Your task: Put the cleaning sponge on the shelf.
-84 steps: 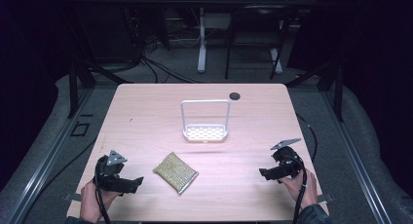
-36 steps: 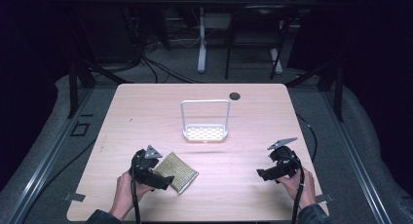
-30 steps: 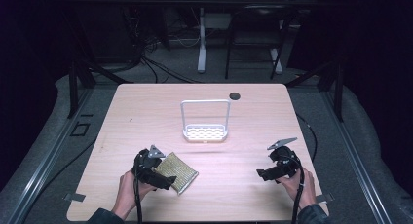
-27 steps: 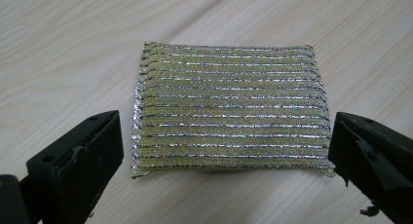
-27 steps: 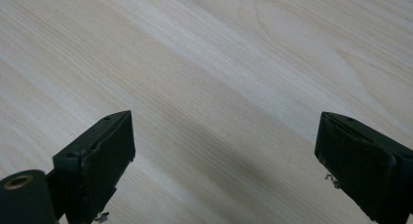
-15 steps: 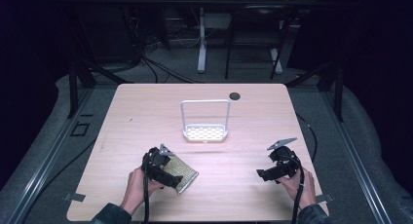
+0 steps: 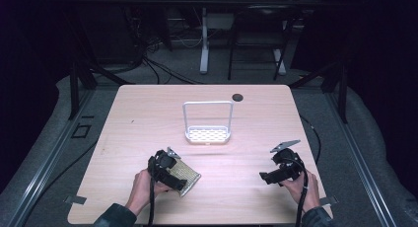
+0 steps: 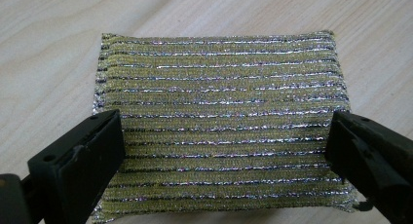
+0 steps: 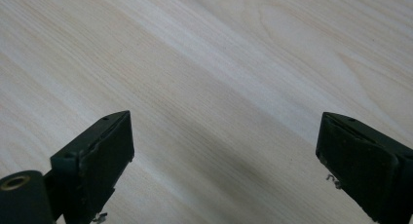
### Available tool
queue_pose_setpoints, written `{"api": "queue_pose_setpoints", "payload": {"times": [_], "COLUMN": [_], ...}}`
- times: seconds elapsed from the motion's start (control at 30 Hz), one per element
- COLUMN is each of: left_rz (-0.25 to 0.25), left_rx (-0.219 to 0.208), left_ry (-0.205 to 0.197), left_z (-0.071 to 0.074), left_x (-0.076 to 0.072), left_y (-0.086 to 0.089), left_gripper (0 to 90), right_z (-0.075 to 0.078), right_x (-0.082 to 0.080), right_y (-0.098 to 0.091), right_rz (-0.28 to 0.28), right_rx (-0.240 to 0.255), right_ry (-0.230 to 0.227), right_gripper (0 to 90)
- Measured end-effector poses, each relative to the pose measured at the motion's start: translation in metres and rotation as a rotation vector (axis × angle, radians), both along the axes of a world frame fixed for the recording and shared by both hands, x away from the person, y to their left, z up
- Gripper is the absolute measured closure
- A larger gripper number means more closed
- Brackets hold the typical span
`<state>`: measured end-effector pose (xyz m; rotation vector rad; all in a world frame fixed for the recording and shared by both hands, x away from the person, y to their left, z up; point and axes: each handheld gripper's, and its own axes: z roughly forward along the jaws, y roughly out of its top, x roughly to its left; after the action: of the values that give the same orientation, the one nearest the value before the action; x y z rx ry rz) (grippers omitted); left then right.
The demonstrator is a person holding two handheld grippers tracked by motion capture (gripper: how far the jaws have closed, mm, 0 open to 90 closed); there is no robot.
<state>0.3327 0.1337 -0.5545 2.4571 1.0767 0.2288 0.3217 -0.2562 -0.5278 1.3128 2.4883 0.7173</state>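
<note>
**Left gripper moved onto the sponge**

Since earlier, the left gripper (image 7: 173,176) is shifted rightward over the glittery sponge (image 8: 221,121), lower left of centre, jaws spread wide around it. Right gripper (image 7: 268,177) is held wide open, nothing gripped.

dark room, grey floor (image 7: 59,123), desk legs (image 7: 203,44)

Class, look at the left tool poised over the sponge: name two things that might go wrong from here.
1. The left tool is open, its jaws just spanning the sponge; closing could buckle the soft pad or pinch one edge only.
2. The sponge lies flat on the table, so the jaws may scrape the wood instead of getting under it.
</note>
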Motion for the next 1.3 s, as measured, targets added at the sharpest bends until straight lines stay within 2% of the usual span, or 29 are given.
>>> {"api": "queue_pose_setpoints", "payload": {"times": [0.1, 0.2, 0.4, 0.9, 1.1, 1.2, 1.3], "left_rz": [0.008, 0.011, 0.042, 0.057, 0.058, 0.054, 0.049], "left_rx": [0.007, 0.009, 0.008, -0.014, -0.014, -0.024, -0.024], "left_ry": [-0.005, -0.011, -0.017, -0.035, -0.051, -0.068, -0.079], "left_z": [-0.0029, -0.0038, -0.0056, -0.0046, -0.0036, -0.003, -0.0028], "left_x": [-0.0013, -0.002, -0.0035, -0.0053, -0.0059, -0.0058, -0.0062], "left_y": [-0.0014, -0.002, -0.0024, 0.0031, 0.0043, 0.0064, 0.0064], "left_gripper": [0.9, 2.1, 7.6, 23.8, 32.4, 43.8, 49.6], "right_z": [0.0018, 0.0018, 0.004, 0.0067, 0.008, 0.0081, 0.0083], "right_x": [-0.0007, -0.001, -0.0027, -0.0043, -0.0049, -0.0047, -0.0049], "right_y": [-0.0006, -0.0005, 0.0007, -0.0009, -0.0015, -0.0021, -0.0021], "right_rz": [-0.001, -0.003, -0.002, -0.005, -0.009, -0.007, -0.008], "right_rx": [0.005, 0.006, 0.012, 0.019, 0.017, 0.014, 0.015], "right_ry": [-0.021, -0.019, -0.029, -0.04, -0.04, -0.051, -0.052], "right_gripper": [6.6, 6.6, 6.8, 7.3, 7.7, 8.0, 8.1]}}
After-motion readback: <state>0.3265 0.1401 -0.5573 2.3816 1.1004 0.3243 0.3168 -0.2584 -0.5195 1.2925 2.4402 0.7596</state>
